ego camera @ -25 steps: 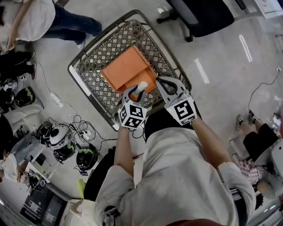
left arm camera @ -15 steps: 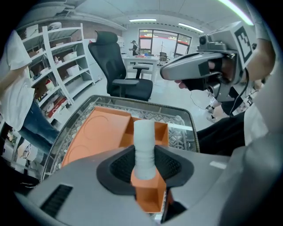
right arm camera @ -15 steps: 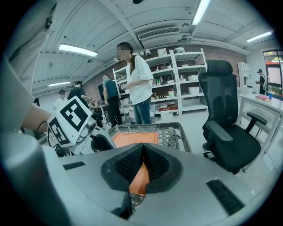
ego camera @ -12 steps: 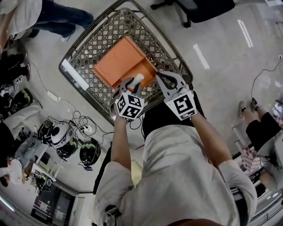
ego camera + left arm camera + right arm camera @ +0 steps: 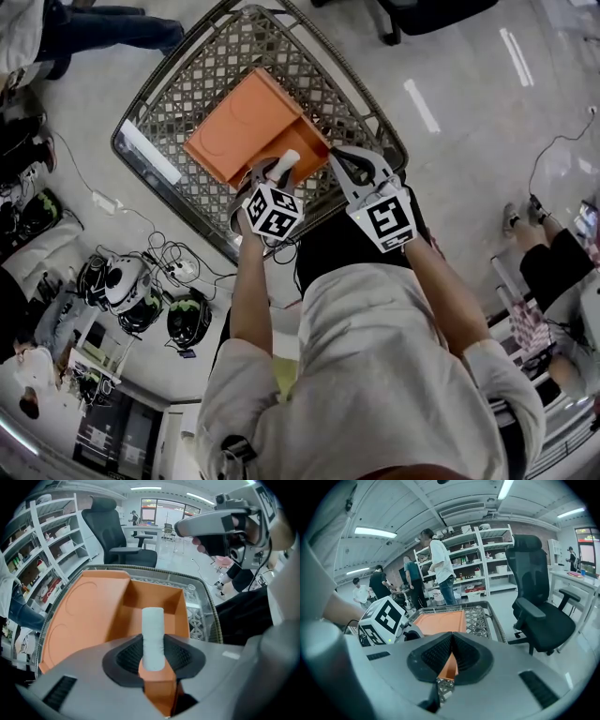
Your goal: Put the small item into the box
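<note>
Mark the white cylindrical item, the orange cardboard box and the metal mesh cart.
white cylindrical item [image 5: 153,634], left gripper view, its side
orange cardboard box [image 5: 246,131], head view, flat open lid
metal mesh cart [image 5: 183,98], head view, bare mesh

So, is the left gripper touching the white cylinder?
Touching. In the left gripper view, the left gripper has both pads pressed against the sides of the white cylinder, with no gap on either side.

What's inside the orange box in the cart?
Only bare orange walls show inside the box. The white roll, clamped by the left gripper, covers the near part of its floor.
</note>
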`<action>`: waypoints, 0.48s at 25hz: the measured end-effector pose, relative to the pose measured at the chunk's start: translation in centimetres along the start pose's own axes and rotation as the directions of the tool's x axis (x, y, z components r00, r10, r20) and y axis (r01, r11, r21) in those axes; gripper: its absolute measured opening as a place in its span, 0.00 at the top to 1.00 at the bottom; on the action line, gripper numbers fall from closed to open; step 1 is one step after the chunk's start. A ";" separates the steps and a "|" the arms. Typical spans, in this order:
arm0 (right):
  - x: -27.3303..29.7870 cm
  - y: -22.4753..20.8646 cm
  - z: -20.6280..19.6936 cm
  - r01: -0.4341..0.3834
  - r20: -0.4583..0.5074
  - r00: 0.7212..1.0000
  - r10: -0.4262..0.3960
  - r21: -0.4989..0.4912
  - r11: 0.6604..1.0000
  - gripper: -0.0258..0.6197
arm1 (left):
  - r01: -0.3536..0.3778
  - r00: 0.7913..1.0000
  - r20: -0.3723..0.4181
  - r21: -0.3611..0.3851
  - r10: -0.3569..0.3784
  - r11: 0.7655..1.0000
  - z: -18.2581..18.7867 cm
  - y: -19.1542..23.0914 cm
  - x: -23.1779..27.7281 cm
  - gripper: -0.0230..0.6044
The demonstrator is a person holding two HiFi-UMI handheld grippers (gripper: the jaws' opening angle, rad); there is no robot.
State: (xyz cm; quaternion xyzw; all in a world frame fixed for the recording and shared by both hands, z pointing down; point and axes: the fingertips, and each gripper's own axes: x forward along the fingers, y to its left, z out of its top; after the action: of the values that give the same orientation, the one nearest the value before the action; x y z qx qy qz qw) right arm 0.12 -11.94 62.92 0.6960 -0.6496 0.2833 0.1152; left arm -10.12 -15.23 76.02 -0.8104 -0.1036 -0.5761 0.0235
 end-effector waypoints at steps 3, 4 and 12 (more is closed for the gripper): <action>0.1 0.1 -0.3 0.002 -0.006 1.000 -0.002 0.002 1.000 0.96 | 0.009 1.000 -0.011 0.005 -0.009 1.000 -0.3 0.0 0.6 0.75; 0.1 0.1 -0.4 0.003 -0.009 1.000 -0.003 0.003 1.000 0.96 | 0.012 1.000 -0.014 0.005 -0.012 1.000 -0.4 0.0 0.8 0.75; -0.7 -0.7 -0.4 0.010 -0.018 1.000 -0.010 0.011 1.000 0.96 | 0.035 0.998 -0.048 0.011 -0.034 0.999 -0.3 -0.2 1.9 0.75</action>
State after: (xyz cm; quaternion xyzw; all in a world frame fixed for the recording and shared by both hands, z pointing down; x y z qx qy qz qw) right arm 0.73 -11.11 63.01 0.6974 -0.6435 0.2925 0.1184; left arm -9.82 -14.78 77.87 -0.7942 -0.1204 -0.5952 0.0210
